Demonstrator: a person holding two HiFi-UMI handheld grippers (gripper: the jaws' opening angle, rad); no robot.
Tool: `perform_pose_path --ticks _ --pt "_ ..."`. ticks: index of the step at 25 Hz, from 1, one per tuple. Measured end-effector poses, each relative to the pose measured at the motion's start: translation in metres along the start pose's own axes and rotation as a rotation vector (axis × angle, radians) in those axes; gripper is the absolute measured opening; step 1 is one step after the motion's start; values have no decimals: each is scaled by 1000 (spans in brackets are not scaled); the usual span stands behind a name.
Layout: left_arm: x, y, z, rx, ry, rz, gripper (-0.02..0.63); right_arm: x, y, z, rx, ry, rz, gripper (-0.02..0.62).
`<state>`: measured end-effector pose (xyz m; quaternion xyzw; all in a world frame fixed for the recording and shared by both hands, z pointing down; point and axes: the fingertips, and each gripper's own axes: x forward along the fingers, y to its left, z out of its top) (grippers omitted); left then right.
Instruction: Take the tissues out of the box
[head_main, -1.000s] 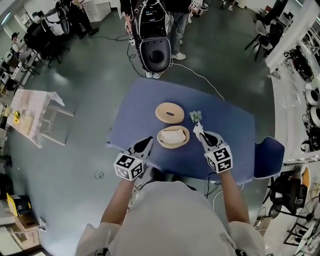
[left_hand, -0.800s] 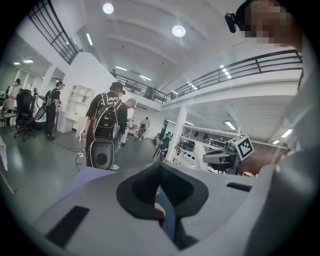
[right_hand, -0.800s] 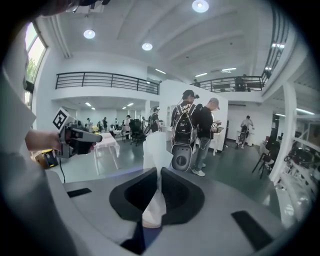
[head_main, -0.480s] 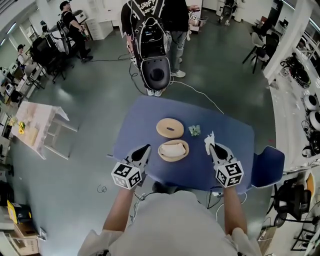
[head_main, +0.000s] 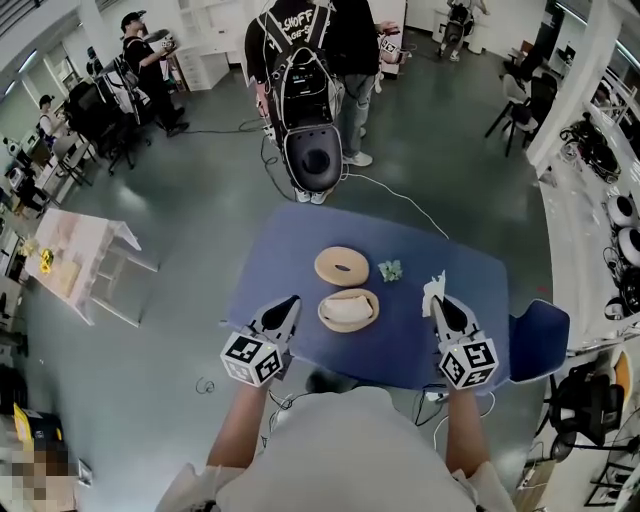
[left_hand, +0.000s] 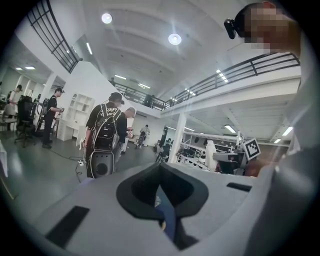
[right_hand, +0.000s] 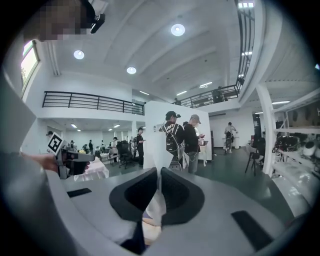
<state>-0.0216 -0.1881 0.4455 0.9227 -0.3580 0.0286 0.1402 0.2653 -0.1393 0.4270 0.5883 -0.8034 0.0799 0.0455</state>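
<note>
The right gripper has its fingers pressed together on a thin white paper tissue, which stands up beyond the fingertips over the far right part of the blue table. The low round tan box it belongs to sits off to the left of those fingers, open, with a folded white stack of tissues showing inside. The left gripper has its fingers together on nothing, with the box just beyond and to the right of their tips.

The step in hand looks like carrying one drawn tissue clear of the box. Next, it likely needs setting down on bare table ahead of the right fingers (perhaps near the small crumpled green-and-white wad), then a return for the stack. The round tan lid with an oval slot lies beyond the box.
</note>
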Motion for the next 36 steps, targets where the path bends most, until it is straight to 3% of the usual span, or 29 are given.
perform_pose_path --ticks 7,36 --pt "-2 4 14 25 -11 -1 8 2 -9 11 46 -38 -40 43" --pt "-2 8 8 3 -14 32 8 10 -4 11 32 -45 -7 43"
